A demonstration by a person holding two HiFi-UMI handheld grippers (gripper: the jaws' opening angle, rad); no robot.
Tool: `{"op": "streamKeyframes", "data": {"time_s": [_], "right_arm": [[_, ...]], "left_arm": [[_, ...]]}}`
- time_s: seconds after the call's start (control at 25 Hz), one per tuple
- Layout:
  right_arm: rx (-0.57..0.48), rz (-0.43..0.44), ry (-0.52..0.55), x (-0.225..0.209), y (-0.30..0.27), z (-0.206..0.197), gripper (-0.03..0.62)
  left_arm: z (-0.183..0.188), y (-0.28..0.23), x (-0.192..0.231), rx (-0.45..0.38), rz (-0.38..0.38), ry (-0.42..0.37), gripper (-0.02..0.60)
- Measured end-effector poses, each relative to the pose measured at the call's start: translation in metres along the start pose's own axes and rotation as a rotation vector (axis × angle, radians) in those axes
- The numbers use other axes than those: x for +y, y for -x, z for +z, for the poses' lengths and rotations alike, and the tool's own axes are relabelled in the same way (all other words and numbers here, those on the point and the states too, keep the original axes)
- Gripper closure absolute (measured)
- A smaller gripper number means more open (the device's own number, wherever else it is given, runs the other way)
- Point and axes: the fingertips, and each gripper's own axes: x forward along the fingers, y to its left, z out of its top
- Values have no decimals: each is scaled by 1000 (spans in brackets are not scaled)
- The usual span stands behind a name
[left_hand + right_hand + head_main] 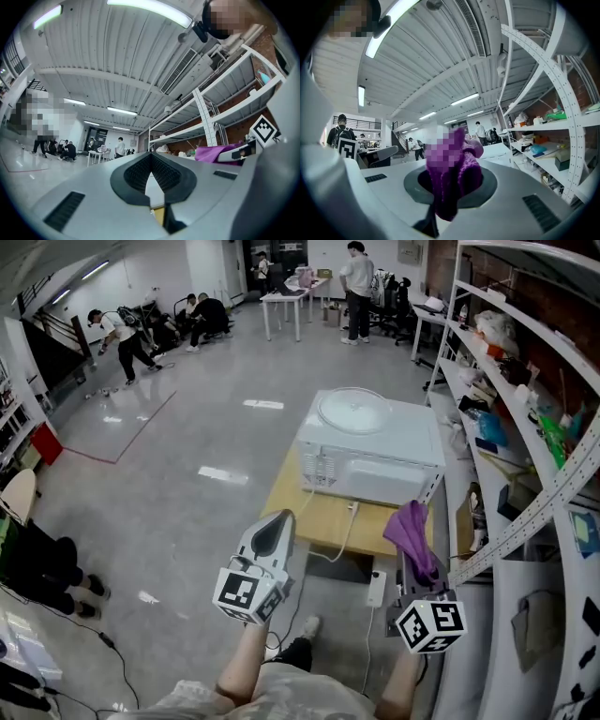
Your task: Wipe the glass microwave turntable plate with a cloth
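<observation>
Right gripper (450,187) clamps purple cloth (464,178), glass plate (353,409) well ahead.

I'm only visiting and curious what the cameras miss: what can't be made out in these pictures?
Microwave door: head view shows only its top and back; the front faces away.
Glass plate: head view, too small to tell clean or dirty.
Purple cloth: right gripper view, a mosaic patch covers its upper part.
Shelves: head view, cut off by the right edge.
</observation>
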Motion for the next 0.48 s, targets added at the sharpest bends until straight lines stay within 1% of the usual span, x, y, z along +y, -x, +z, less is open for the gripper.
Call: {"op": "streamKeyframes", "data": {"time_s": [0.2, 0.36, 0.48], "right_arm": [[9, 32, 25, 5, -87, 15, 546], [-30, 13, 42, -2, -140, 33, 546], [-23, -4, 25, -12, -164, 29, 546]], "left_arm": [[-5, -55, 45, -1, -18, 17, 578], [-2, -99, 72, -35, -52, 7, 578], [-12, -123, 86, -23, -63, 12, 578]]}}
